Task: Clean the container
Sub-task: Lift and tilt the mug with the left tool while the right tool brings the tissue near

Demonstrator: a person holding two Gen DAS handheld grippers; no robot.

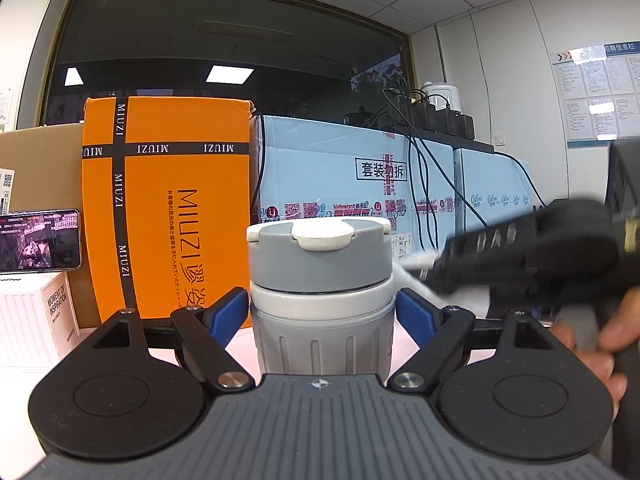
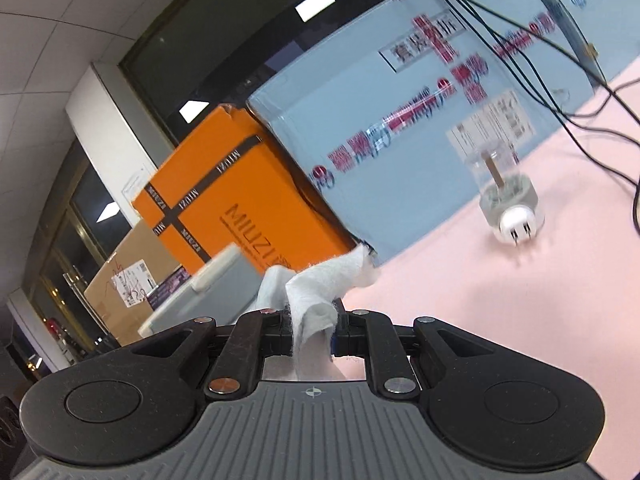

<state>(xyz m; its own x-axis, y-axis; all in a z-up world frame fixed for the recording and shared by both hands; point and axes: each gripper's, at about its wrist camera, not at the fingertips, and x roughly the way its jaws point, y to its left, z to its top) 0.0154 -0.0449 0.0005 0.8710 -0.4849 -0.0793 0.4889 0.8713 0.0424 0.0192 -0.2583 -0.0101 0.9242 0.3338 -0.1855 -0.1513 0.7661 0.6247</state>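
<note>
Grippers met over a pink table [image 2: 500, 320] as a person cleaned a container [image 1: 320, 280]. The left gripper [image 1: 320, 312] pointed level and straight ahead, its blue-padded fingers [image 1: 226, 312] closed against both sides of the grey-and-white container, which stood upright on the table directly ahead of the camera. The container's grey lid carried a white flip cap, seated shut, so its contents could not be seen.

The right gripper [image 2: 312, 328] came in from the right, rolled steeply so that the room appeared tilted in its own camera. Its jaws were pinched narrow on a crumpled white cloth [image 2: 320, 292], which stuck out ahead of the fingertips and reached the container's right side at about lid height. A hand [image 1: 592, 344] gripped the handle of that tool at the right edge of the left camera's view, blurred.

Farther back on the table lay a second, clear container [image 2: 508, 196] with a grey-and-white lid, tipped on its side just before a pale blue carton [image 1: 360, 176]; something thin and tan showed inside, too blurred to identify. An orange box [image 1: 168, 200] stood beside the carton.
</note>
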